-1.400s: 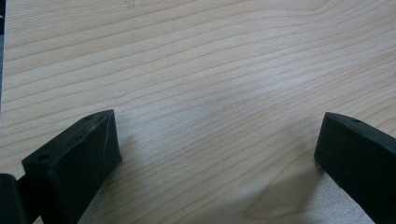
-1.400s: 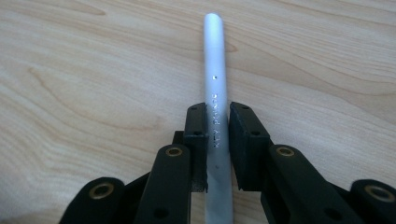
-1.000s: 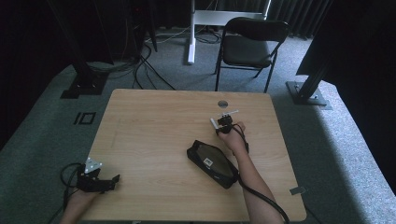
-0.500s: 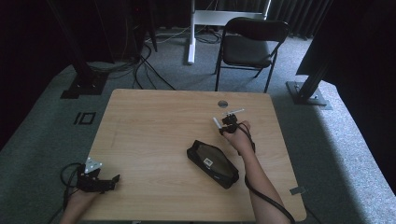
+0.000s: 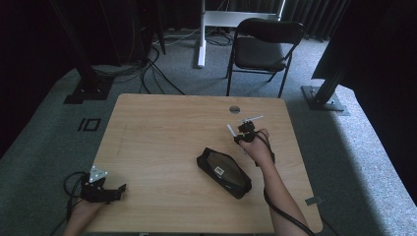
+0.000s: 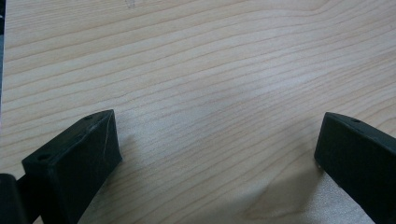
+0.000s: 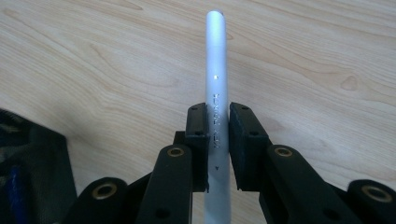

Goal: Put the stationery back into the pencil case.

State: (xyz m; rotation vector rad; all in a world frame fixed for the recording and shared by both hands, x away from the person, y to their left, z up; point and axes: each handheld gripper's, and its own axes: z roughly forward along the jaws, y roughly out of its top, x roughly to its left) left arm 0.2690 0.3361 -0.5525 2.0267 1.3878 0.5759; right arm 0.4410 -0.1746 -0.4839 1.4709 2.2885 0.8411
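Dark curtains ring the wooden bench (image 5: 162,128). Right hand-held gripper (image 7: 217,125) has its jaws clamped on a silver pen (image 7: 216,70), lifted clear beside the open black pouch (image 5: 223,171) — stowing it seems left. Left hand-held gripper (image 5: 105,189) rests wide open, empty.

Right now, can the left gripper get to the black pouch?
Probably yes: the left gripper is open and holds nothing, and bare table lies between it and the pouch.
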